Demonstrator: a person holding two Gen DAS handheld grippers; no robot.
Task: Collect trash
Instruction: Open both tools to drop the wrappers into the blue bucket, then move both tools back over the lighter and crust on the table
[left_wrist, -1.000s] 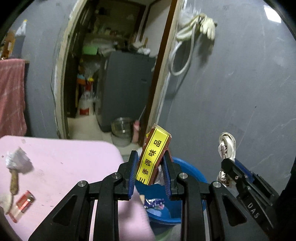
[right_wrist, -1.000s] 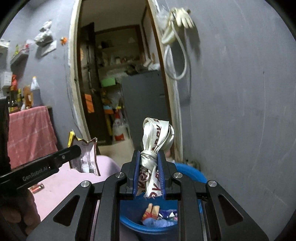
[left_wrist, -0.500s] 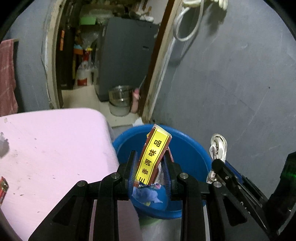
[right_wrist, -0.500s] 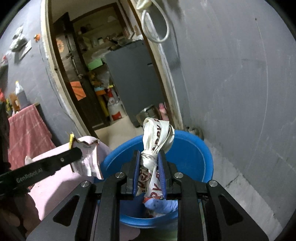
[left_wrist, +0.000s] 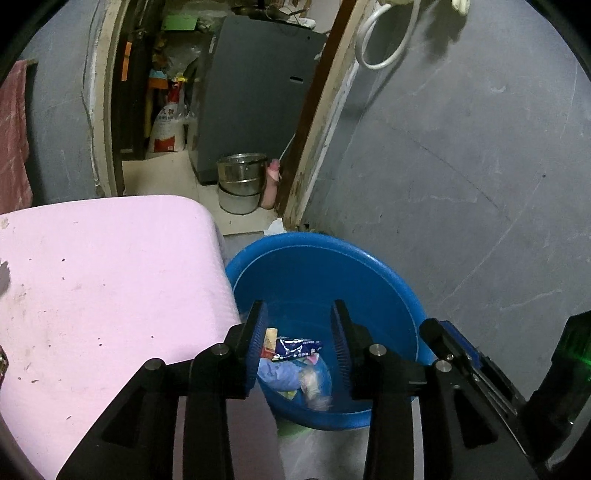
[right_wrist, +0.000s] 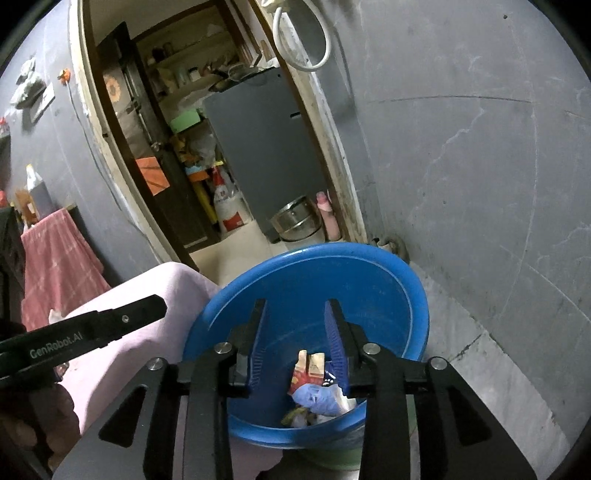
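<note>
A blue plastic basin (left_wrist: 384, 273) (right_wrist: 391, 269) stands on the floor beside the pink table (left_wrist: 92, 280), holding a heap of trash (left_wrist: 295, 365) (right_wrist: 314, 384): wrappers, a blue rag, clear plastic. My left gripper (left_wrist: 300, 314) hovers over the basin, its jaws opening, nothing between its blue pads. My right gripper (right_wrist: 294, 310) hangs above the same basin, jaws opening too, and empty. In the right wrist view the left gripper's black finger (right_wrist: 110, 325) reaches in from the left. In the left wrist view the right gripper's body (left_wrist: 465, 354) shows at the lower right.
A grey wall (left_wrist: 461, 147) rises right behind the basin. A doorway (left_wrist: 207, 110) opens onto a storeroom with a grey cabinet (left_wrist: 255, 92), steel pots (left_wrist: 240, 181) and a sack. A red cloth (right_wrist: 51, 258) hangs at the left.
Both grippers sank over the basin and opened. The yellow-labelled packet left the left jaws and the knotted white wrapper left the right jaws; both now lie out of the jaws, in the basin's heap.
</note>
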